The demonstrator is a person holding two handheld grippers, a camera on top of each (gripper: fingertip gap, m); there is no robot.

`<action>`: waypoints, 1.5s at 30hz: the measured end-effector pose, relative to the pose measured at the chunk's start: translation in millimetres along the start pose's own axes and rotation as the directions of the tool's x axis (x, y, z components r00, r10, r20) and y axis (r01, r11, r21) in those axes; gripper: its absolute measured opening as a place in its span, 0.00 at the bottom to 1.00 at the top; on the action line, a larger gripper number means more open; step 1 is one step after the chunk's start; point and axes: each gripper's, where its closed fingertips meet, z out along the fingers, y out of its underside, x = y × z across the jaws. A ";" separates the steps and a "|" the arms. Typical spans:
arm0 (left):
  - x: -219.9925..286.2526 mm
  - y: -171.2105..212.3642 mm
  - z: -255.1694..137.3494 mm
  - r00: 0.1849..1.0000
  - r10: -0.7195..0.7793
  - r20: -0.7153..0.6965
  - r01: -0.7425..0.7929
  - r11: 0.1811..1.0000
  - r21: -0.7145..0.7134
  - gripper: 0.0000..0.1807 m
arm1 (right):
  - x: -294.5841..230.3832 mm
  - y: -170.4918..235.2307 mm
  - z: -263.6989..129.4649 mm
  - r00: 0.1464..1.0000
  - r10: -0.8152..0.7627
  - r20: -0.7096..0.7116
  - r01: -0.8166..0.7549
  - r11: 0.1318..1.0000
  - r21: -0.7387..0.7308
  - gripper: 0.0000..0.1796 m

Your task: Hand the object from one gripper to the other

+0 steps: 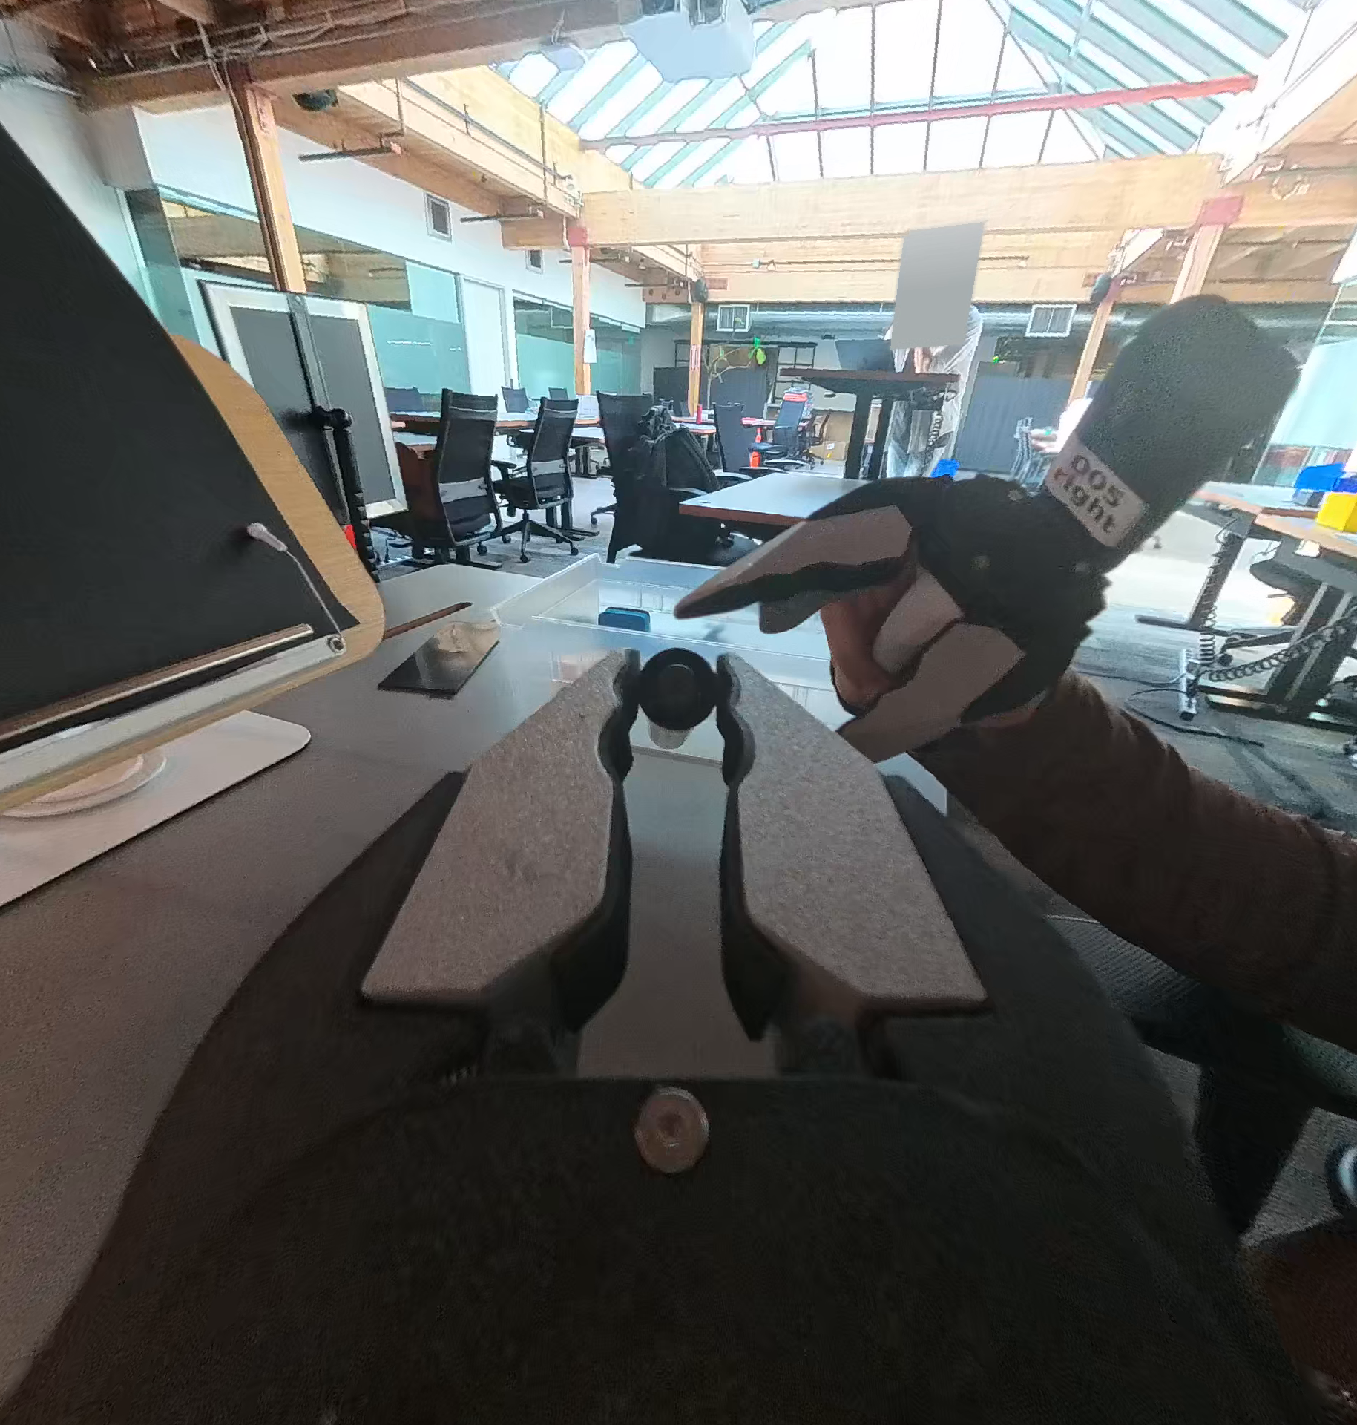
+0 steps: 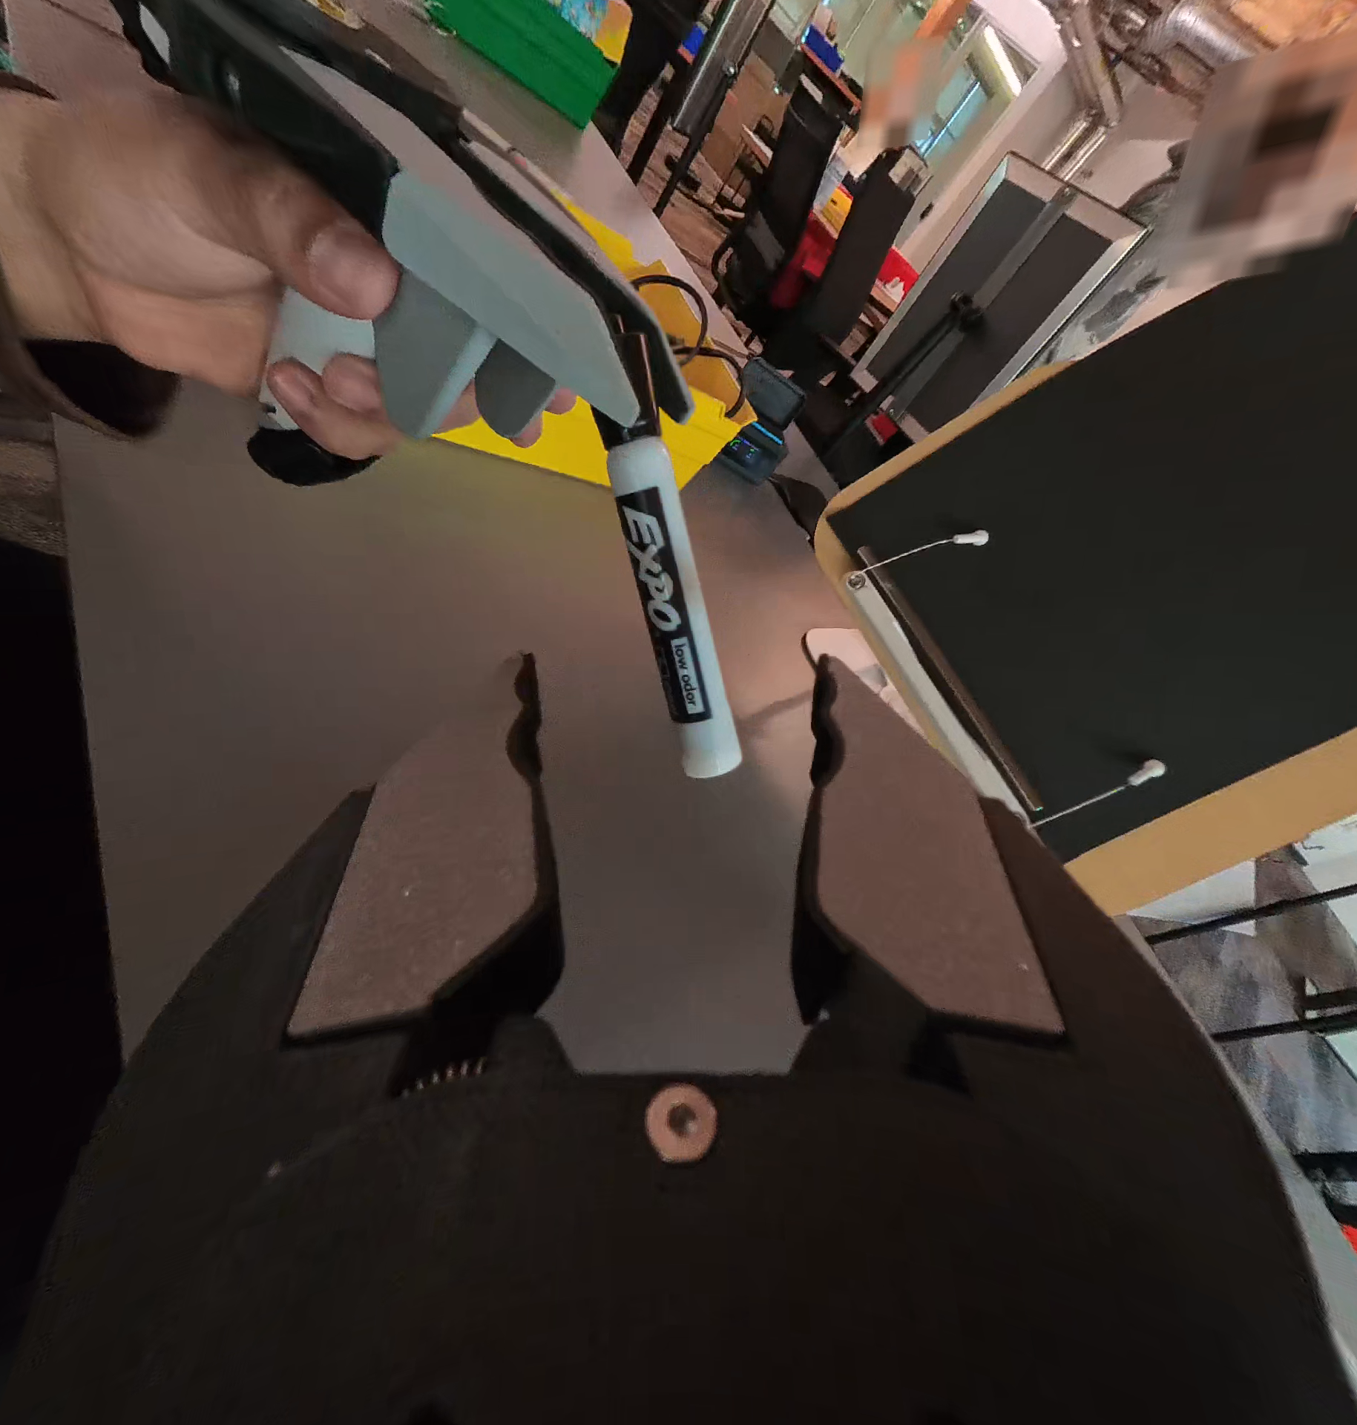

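Note:
A white marker with a black label and black cap hangs by its cap from my left gripper, which is shut on it. In the left wrist view the marker shows end-on between the tips of the left gripper. My right gripper is open. The marker's white end sits between its fingertips without touching either one. The right gripper also shows in the left wrist view, held in a person's hand to the right of the marker.
A black board on a wood-edged stand stands left of the left gripper and shows at the right in the right wrist view. A clear bin, a yellow bin and a small charger sit on the grey table. Across from one pair of fingers to the other is roughly 6 cm.

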 end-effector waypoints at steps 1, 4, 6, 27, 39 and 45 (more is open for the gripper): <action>0.5 0.8 -0.3 1.000 -0.012 -0.005 0.012 1.000 0.003 0.09 | -1.4 1.5 1.8 1.000 -0.003 0.002 0.003 1.000 -0.009 0.38; 4.5 4.5 1.2 0.999 -0.048 -0.025 0.048 0.999 0.002 0.09 | -10.4 7.0 14.5 1.000 -0.007 0.018 0.008 0.999 -0.047 0.37; 8.0 8.3 3.2 0.997 -0.061 -0.038 0.061 0.998 -0.008 0.09 | -16.6 12.0 25.5 1.000 -0.026 0.017 0.027 0.996 -0.079 0.28; -20.2 78.1 4.5 0.996 0.050 0.079 -0.033 0.979 -0.200 0.13 | 167.0 163.3 -155.4 0.686 0.236 -0.688 -0.525 0.815 -0.245 0.11; -22.5 39.8 -2.1 0.993 0.063 0.100 -0.044 0.983 -0.177 0.16 | 174.3 126.3 -173.2 0.573 0.475 -0.668 -0.625 0.781 0.019 0.61; -17.5 17.9 -28.5 0.980 0.139 0.141 -0.119 0.982 -0.145 0.17 | 167.1 65.0 -178.7 0.598 0.561 -0.572 -0.542 0.809 0.226 0.62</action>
